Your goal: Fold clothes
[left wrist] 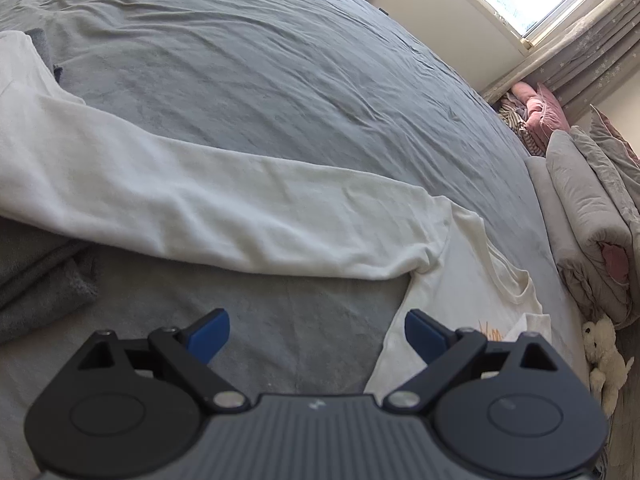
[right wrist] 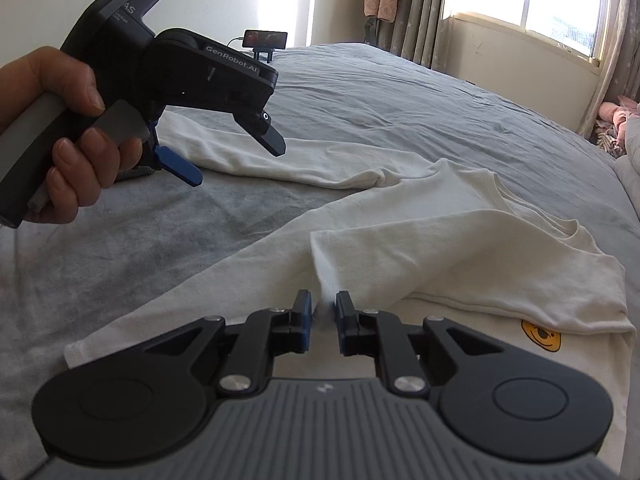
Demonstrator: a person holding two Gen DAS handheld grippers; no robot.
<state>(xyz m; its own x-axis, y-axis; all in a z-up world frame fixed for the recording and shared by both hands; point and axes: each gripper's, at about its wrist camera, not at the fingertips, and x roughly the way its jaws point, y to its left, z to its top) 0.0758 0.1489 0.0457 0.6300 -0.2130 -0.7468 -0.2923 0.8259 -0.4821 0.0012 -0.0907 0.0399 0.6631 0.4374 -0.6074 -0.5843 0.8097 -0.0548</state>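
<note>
A white long-sleeved cotton shirt [right wrist: 420, 200] lies spread on the bed's wrinkled grey sheet [right wrist: 400, 92], its neckline toward the pillows. One long sleeve [left wrist: 200, 204] stretches flat across the sheet away from the body of the shirt. The other sleeve [right wrist: 460, 256] is folded over the chest, just above a small yellow cartoon print [right wrist: 540, 334].

The right gripper [right wrist: 322, 318] sits low over the shirt, its blue-padded fingers [right wrist: 306, 316] drawn close together and clamped on the cuff end of that folded sleeve, a bit of white cloth showing in the narrow gap.

The left gripper [left wrist: 316, 336] hovers above the sheet near the shirt's side edge, its fingers spread wide apart with nothing between them. In the right wrist view the same tool [right wrist: 236, 156] appears from the side, gripped by a hand [right wrist: 68, 136] around its grey handle.

A folded grey quilt [left wrist: 588, 216] lies at the head of the bed, with a small white plush toy [left wrist: 604, 360] beside it. A phone on a stand [right wrist: 266, 40] stands at the far edge of the bed, and a curtained window [right wrist: 560, 4] lets in daylight.
</note>
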